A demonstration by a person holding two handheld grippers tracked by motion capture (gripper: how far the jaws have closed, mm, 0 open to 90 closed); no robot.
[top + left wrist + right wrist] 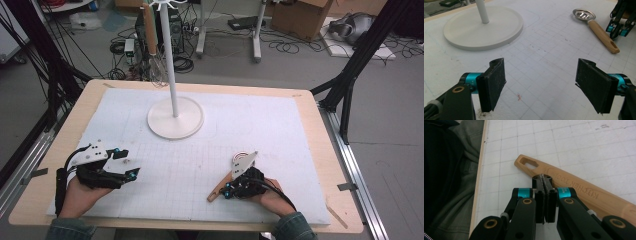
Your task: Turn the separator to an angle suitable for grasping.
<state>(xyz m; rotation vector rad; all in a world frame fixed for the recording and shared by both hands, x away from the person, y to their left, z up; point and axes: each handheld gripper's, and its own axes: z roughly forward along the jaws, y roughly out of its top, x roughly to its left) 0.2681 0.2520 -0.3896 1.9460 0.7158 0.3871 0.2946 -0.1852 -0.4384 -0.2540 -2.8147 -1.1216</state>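
A small metal strainer spoon [584,14] with a wooden handle [574,187] lies flat on the white grid mat, at the front right in the high view [220,187]. My right gripper [225,192] is shut, its two pads pressed together with nothing between them; its tips [543,178] sit right over the handle near the slotted end. My left gripper [127,163] rests at the front left, open, with bare mat between its pads [492,85]. From the left gripper view, the right gripper [619,27] stands beside the handle.
A white stand with a round base [175,117] rises at the mat's far middle; a wire whisk [156,65] hangs from its top. The table's wooden front edge [480,170] runs close to my right gripper, with the person's clothing beyond it.
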